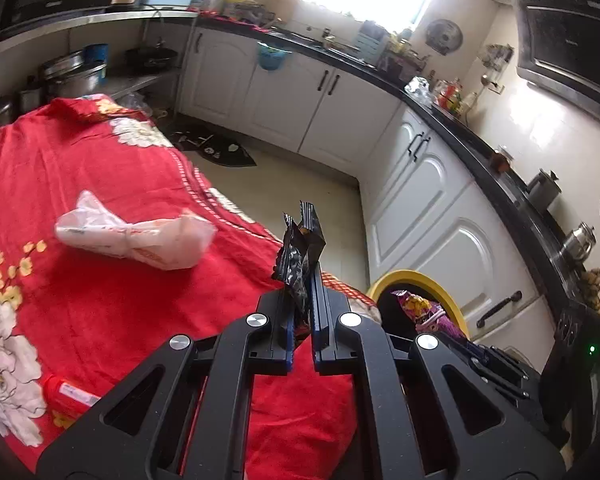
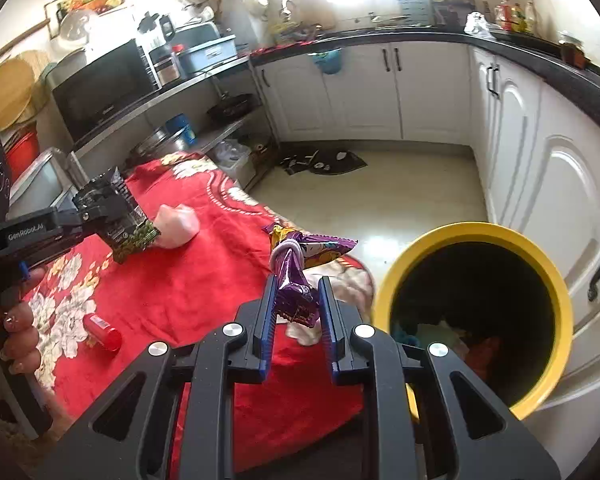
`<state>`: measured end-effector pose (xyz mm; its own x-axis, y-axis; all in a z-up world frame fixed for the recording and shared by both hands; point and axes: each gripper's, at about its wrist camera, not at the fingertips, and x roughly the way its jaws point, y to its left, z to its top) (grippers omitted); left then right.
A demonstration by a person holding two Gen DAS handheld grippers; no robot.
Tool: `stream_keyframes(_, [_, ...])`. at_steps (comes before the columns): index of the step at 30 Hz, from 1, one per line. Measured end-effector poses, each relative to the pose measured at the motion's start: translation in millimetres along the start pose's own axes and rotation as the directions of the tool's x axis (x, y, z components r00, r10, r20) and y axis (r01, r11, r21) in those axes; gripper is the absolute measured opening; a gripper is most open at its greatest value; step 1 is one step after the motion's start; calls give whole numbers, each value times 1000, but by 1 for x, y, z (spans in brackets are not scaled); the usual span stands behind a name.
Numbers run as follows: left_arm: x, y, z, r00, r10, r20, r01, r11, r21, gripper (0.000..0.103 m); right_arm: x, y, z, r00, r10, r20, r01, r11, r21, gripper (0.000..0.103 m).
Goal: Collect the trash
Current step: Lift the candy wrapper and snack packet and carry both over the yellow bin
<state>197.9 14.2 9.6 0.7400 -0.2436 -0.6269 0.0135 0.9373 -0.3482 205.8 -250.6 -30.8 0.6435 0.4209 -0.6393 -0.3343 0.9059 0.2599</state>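
Observation:
My left gripper (image 1: 302,280) is shut on a black snack wrapper (image 1: 300,248), held above the red floral cloth (image 1: 100,180); it also shows at the left of the right wrist view (image 2: 96,204) with the wrapper (image 2: 126,216). My right gripper (image 2: 298,292) is shut on a purple snack bag (image 2: 296,276) tied with a white band, held just left of the yellow-rimmed trash bin (image 2: 384,292). The bin (image 1: 414,276) and purple bag (image 1: 424,308) also show in the left wrist view. A white-pink plastic bag (image 1: 136,236) and a red tube (image 2: 102,332) lie on the cloth.
The bin holds several pieces of trash (image 2: 452,332). White cabinets (image 2: 540,184) with a black counter (image 1: 480,152) run behind and right of the bin. A dark floor mat (image 2: 324,160) lies on the tile floor. A shelf with pots (image 1: 72,72) and a microwave (image 2: 100,88) stands behind the table.

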Motion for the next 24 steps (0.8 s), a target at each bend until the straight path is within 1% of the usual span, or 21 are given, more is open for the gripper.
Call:
stream_keyframes(12, [20,-54,-3,998,-60,-27,62,994,89,3,-25,-48,-4,996,-78,43,74,994,85,20])
stream_keyframes(24, [41,-102,-9,992,-114,-61,123,978,170,3,-39,-89,-11,982,-180,57,170,974,150,20])
